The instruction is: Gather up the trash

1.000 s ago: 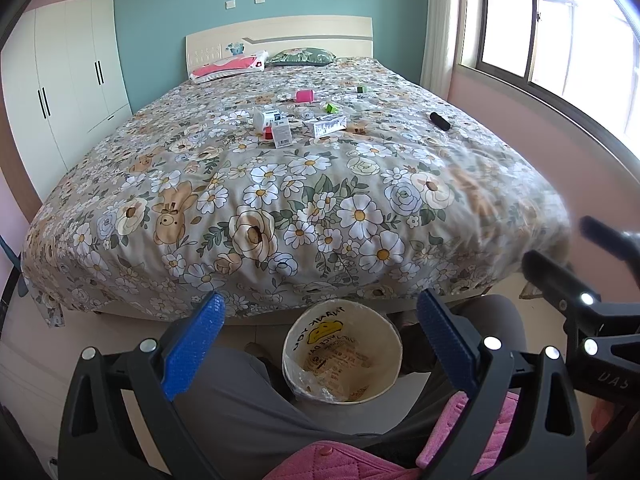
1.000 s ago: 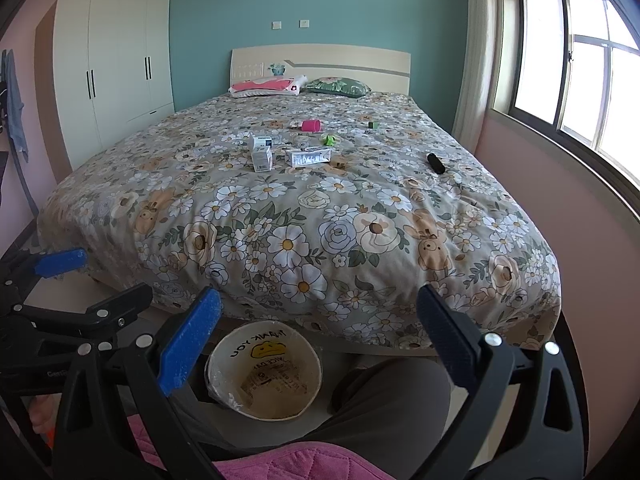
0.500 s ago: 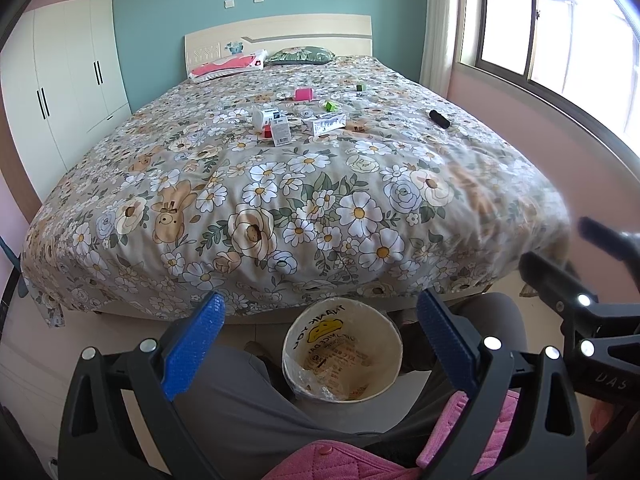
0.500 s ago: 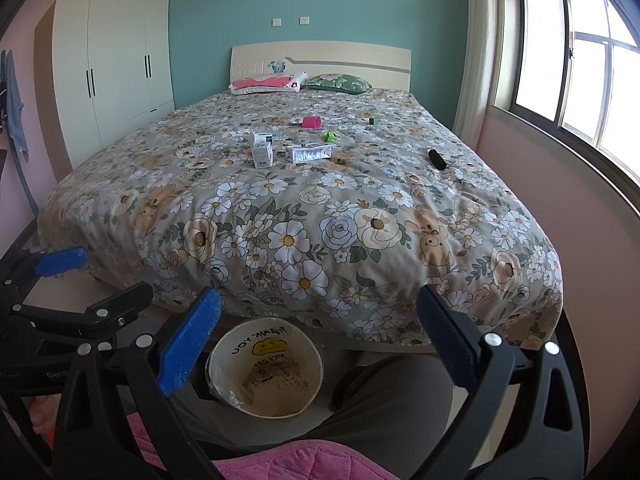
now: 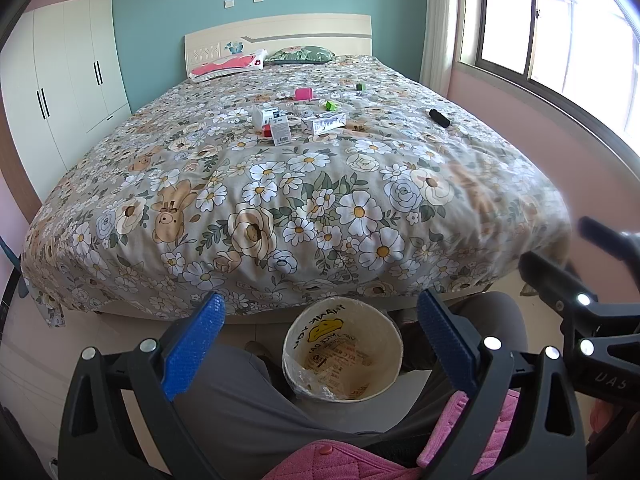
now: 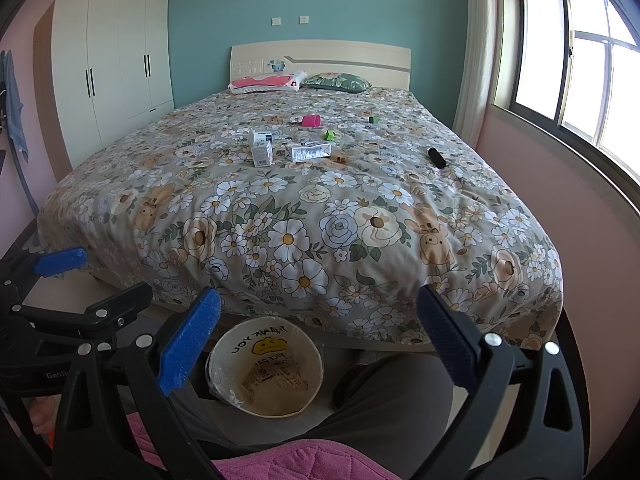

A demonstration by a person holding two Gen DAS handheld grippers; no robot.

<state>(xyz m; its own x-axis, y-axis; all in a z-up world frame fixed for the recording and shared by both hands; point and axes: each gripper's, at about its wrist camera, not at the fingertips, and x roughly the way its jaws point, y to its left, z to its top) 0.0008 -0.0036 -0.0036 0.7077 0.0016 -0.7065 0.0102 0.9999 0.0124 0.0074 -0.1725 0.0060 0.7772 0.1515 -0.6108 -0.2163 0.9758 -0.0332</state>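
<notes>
From the left wrist, the left gripper (image 5: 318, 336) gaped empty over the bin (image 5: 342, 354); boxes (image 5: 298, 125) lay far beyond it, mid-bed.

From the right wrist, the right gripper (image 6: 318, 334) stood equally apart; reaching the nearest box (image 6: 262, 155) first seemed wisest.

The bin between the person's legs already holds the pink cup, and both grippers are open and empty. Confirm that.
Not quite. The pink cup lies on the bed, as the right wrist view shows. The bin holds only its liner; left gripper and right gripper are open and empty.
</notes>
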